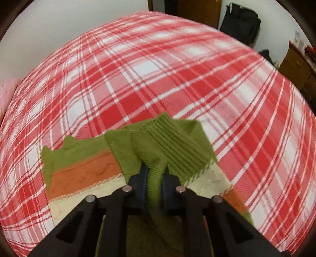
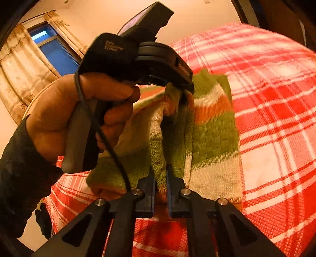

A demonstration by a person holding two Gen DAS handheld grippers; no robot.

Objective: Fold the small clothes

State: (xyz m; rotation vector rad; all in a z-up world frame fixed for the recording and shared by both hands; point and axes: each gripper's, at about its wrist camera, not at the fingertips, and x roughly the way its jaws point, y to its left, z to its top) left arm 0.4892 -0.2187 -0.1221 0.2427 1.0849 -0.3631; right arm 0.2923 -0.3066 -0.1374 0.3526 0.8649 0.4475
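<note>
Both tongs, left tongs (image 1: 155, 176) and right tongs (image 2: 160, 178), are pinching the soft knitted sweater (image 1: 85, 170) over the bed (image 1: 177, 79); light and floppy, it is handling best gripped by ribbed edges.

This is a bedroom in a home. A wide bed (image 1: 158, 79) fills most of both views, spread with a red-and-white plaid cover. Behind it in the left wrist view stand a wooden door (image 1: 199, 9), a black bag (image 1: 240, 22) against a white wall, and a wooden cabinet (image 1: 296, 66) at the right edge. In the right wrist view a window (image 2: 55, 51), dark blue outside, is hung with pale patterned curtains (image 2: 21, 77) topped by a scalloped valance, under plain walls in warm indoor light.
</note>
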